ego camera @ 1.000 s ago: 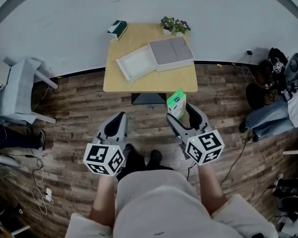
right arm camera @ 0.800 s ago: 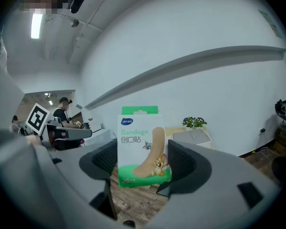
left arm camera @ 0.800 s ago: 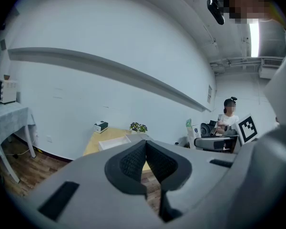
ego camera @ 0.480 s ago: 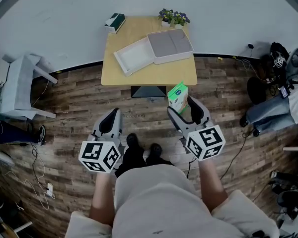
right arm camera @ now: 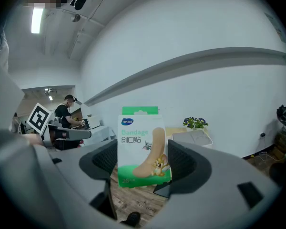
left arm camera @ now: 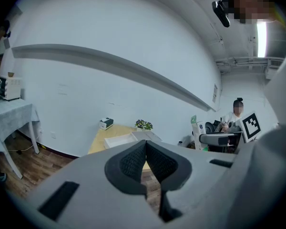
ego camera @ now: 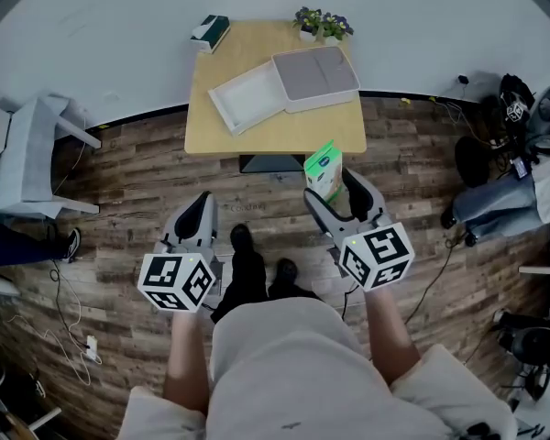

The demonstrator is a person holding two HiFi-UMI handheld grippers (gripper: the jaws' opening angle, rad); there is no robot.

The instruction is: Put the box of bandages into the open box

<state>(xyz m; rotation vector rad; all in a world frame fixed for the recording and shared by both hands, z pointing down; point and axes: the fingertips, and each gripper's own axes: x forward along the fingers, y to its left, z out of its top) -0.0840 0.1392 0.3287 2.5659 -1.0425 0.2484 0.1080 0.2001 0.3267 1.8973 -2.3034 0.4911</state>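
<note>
Two grippers: right gripper (ego camera: 335, 189) clamps the bandage box (ego camera: 324, 169) upright, ready for the open box (ego camera: 247, 100) at twelve o'clock; left gripper (left arm camera: 146, 157) closed, empty.

Upright bandage box (right arm camera: 140, 144) clamped between the hand-held gripper (right arm camera: 144, 162) jaws; plant (right arm camera: 195, 123) beyond.

A potted plant (ego camera: 322, 23) and a dark green box (ego camera: 210, 32) sit at the surface's (ego camera: 275, 134) far corners, well apart
</note>
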